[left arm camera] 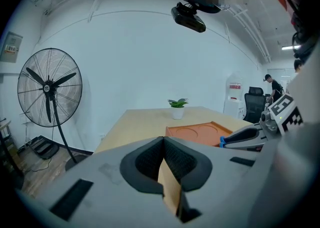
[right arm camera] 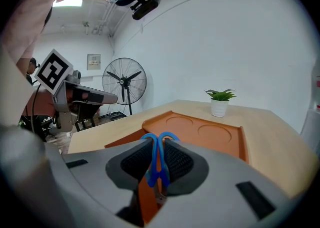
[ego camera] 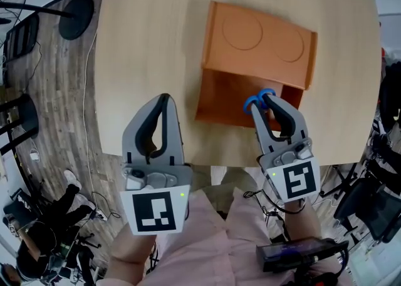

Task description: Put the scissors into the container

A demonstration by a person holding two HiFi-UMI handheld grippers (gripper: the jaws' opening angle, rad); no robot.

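Blue-handled scissors (ego camera: 249,103) are clamped between the jaws of my right gripper (ego camera: 263,100), handle loops sticking out past the tips. They hang over the near open side of the orange container (ego camera: 257,47), which lies on the wooden table (ego camera: 150,40). In the right gripper view the blue loops (right arm camera: 159,144) sit pinched between the pads, with the container (right arm camera: 200,134) just ahead. My left gripper (ego camera: 164,98) hovers left of the container, jaws shut and empty. In the left gripper view the container (left arm camera: 197,133) and the right gripper (left arm camera: 240,139) show to the right.
A small potted plant (left arm camera: 177,106) stands at the table's far end. A pedestal fan (left arm camera: 48,90) stands on the floor to the left, its base (ego camera: 76,17) beside the table. The table's near edge (ego camera: 207,163) lies just below both grippers. Office chairs and cables crowd the floor.
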